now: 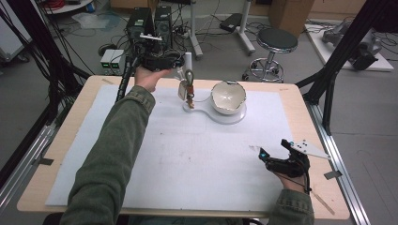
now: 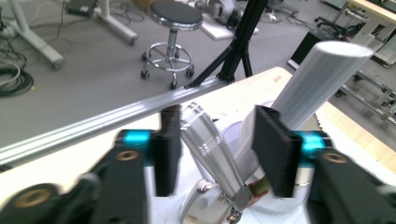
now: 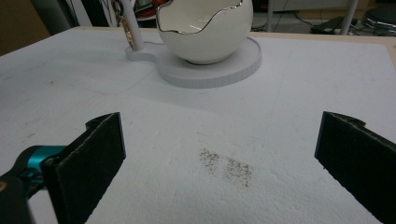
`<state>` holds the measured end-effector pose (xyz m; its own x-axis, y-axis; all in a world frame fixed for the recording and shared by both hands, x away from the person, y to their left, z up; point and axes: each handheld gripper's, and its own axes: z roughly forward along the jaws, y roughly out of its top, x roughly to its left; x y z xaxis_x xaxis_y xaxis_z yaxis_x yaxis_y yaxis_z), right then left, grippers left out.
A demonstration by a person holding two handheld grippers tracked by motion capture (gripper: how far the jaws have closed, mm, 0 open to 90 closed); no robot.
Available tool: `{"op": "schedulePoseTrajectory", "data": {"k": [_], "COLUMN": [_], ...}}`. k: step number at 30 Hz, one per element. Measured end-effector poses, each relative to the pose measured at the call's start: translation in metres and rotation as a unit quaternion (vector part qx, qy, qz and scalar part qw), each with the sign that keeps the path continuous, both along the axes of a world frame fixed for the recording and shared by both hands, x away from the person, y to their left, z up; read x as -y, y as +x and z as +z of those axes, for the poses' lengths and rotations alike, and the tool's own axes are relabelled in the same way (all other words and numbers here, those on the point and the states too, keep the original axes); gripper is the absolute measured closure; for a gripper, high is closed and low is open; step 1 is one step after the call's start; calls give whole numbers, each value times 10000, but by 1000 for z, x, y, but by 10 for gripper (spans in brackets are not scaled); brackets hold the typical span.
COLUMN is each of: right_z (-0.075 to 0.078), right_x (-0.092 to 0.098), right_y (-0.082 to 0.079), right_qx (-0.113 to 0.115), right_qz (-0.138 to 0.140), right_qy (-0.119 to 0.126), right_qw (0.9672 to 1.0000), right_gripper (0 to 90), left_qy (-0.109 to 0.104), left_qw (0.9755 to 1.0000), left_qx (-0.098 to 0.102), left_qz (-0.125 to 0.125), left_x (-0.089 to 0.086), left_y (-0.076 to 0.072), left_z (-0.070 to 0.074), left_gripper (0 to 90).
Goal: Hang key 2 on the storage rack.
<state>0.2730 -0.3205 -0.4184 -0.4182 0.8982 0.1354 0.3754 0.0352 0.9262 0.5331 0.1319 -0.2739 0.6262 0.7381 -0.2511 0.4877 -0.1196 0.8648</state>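
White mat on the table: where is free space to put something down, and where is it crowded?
The white mat is bare across its middle and near-left part, between the white stand base and the right gripper. It is crowded at the far edge, where the left gripper works around the silver handle, the post and the egg-shaped bowl.

The high view looks down and forward over the table [image 1: 61,154] from the person's side. The right gripper view sits low on the white sheet [image 3: 196,140], facing the eggshell bowl [image 3: 203,28] from some way off. The left gripper view hangs close above the white post [image 2: 322,79], looking past the table's far edge toward the stool [image 2: 175,14], which the high view shares.
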Motion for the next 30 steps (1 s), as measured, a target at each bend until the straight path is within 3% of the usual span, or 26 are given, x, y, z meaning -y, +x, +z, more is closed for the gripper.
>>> {"op": "schedulePoseTrajectory", "data": {"k": [3, 7, 15, 22, 30], "right_z": [0, 0, 0, 0, 0], "right_x": [0, 0, 0, 0, 0], "right_y": [0, 0, 0, 0, 1], "right_qx": [10, -29, -29, -39, -22], "right_qz": [5, -14, -17, -13, -16], "right_qy": [-11, 13, 19, 26, 12], "right_qw": [10000, 10000, 10000, 10000, 10000], "right_gripper": [6, 5, 6, 6, 6], "left_qy": [32, -103, -124, -148, -60], "left_qw": [10000, 9999, 9999, 9998, 10000], "left_qx": [-19, 17, 26, -94, -16], "left_qz": [38, 72, 106, 33, 50], "left_x": [-4, -10, -24, -36, -45], "left_y": [-1, -5, -13, -21, -35], "left_z": [1, 2, 3, -2, -9], "left_gripper": [357, 257, 149, 16, 16]}}
